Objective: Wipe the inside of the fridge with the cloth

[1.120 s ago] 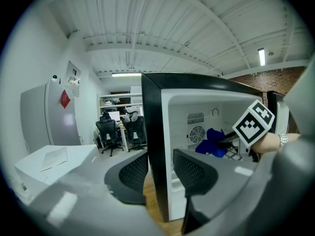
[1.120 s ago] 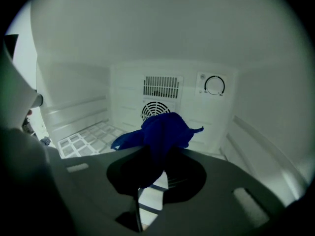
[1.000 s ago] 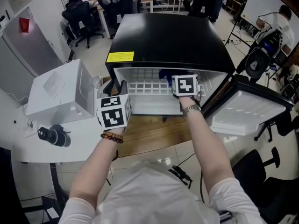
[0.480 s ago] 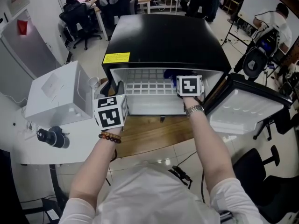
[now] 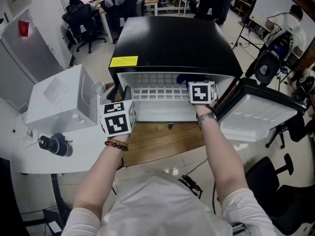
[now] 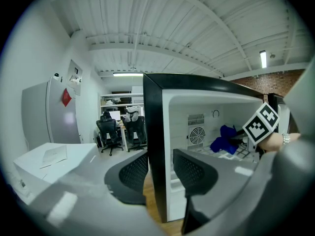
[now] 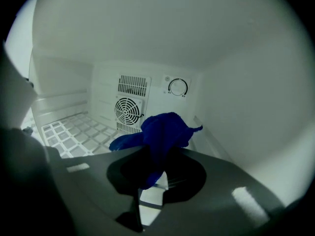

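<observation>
Right tongs (image 7: 155, 178) pinch blue cloth (image 7: 165, 129) inside fridge (image 5: 177, 38); left tongs (image 6: 160, 173) clasp its wall.

Wearing white short-sleeved shirt (image 5: 157, 205), brown bead bracelet (image 5: 117, 144) circling left wrist, metal watch (image 5: 207, 117) circling right; black-and-white marker cubes (image 5: 117, 118) showing.

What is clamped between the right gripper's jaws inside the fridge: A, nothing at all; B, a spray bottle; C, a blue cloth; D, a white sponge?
C: in the right gripper view, the right gripper has its jaws closed on a bunched blue cloth, held up inside the white interior of the fridge.
</observation>
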### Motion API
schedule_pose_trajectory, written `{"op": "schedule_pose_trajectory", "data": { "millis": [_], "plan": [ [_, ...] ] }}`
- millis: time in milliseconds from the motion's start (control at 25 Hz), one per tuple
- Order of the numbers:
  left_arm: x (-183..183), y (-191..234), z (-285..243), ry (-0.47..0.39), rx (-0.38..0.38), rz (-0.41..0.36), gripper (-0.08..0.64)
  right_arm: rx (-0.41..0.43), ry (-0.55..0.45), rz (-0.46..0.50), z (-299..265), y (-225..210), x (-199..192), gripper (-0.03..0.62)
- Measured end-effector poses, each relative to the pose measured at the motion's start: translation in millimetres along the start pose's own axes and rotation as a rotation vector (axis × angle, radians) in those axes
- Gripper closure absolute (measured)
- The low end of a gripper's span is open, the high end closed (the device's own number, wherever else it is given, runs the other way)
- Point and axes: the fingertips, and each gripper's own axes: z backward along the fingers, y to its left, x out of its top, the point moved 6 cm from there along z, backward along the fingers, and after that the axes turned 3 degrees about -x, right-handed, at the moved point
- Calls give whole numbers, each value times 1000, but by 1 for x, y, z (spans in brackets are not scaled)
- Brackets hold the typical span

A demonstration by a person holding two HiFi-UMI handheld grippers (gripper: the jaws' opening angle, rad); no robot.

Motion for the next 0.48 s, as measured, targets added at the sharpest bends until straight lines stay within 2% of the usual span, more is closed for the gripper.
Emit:
{"op": "schedule_pose_trajectory", "data": {
  "millis": [160,320,480],
  "plan": [
    [0,0,0,-3,-1,5,407,-26,-51,69,5,4,6,526],
    [0,0,0,-4,-6,7,407,-20,-78,51,10,2,9,526],
    [0,0,0,-7,-7,7,407,83,-158,-7,23,18,19,526]
  ]
}}
